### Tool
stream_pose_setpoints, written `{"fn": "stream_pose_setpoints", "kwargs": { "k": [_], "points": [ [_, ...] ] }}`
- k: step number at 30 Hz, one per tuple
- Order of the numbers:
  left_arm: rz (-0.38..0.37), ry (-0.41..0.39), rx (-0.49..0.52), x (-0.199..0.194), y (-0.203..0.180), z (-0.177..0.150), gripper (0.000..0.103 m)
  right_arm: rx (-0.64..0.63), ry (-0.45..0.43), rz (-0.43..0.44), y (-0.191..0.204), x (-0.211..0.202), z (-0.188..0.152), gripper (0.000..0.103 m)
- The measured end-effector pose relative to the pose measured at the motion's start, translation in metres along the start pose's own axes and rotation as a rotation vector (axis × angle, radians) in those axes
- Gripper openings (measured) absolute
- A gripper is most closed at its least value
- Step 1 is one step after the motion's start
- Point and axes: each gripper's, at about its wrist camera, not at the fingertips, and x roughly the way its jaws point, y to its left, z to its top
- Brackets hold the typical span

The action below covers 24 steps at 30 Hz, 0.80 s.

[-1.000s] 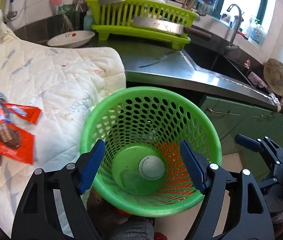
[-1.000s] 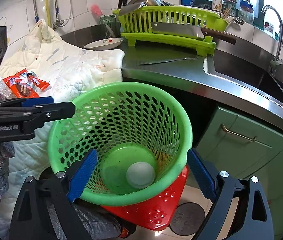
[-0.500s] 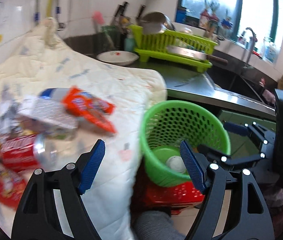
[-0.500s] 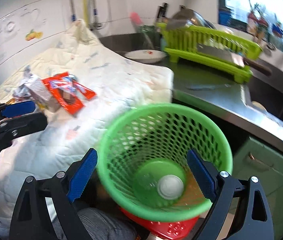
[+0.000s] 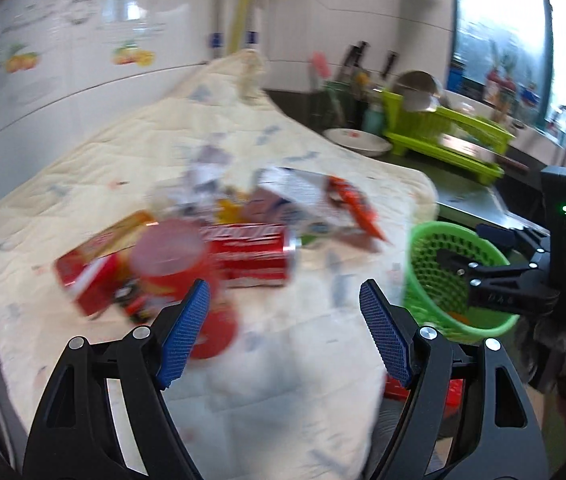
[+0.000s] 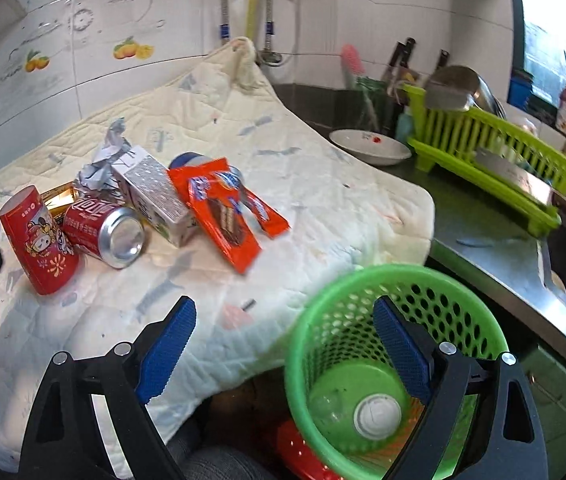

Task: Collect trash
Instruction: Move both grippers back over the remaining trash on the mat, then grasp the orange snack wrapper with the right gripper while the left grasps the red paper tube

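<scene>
My left gripper (image 5: pixel 283 320) is spread wide, nothing between its pads, hovering over the quilt (image 6: pixel 303 184) just in front of the red cup (image 6: pixel 39 240). My right gripper (image 6: pixel 283 348) is also spread and empty, over the quilt's near edge, one finger above the green basket (image 6: pixel 363 292). Trash sits in a heap toward the quilt's left side: cup, soda can (image 6: pixel 103 232), carton (image 6: pixel 155 196), orange wrappers (image 6: pixel 223 216), crumpled paper (image 6: pixel 103 160). Basket sits off the quilt's near right corner with a white cap (image 6: pixel 377 416) in the bottom. Left view is blurred.

White bowl (image 6: pixel 369 147) beside a green dish rack (image 6: pixel 495 156) (cleaver (image 6: pixel 523 178) across it).
</scene>
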Motion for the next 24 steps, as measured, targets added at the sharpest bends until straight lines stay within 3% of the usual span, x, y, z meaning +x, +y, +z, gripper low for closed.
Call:
{"fn": "stream_pose_setpoints", "kwargs": {
  "k": [10,24],
  "points": [
    [0.086,0.019,-0.099,0.000,0.052,-0.012,0.076,-0.087,0.006,0.013,0.031,0.034,0.026,0.074],
    [0.098,0.050,-0.084,0.040,0.054,-0.008,0.084,-0.145,0.038,-0.029,0.048,0.083,0.042,0.057]
  ]
}}
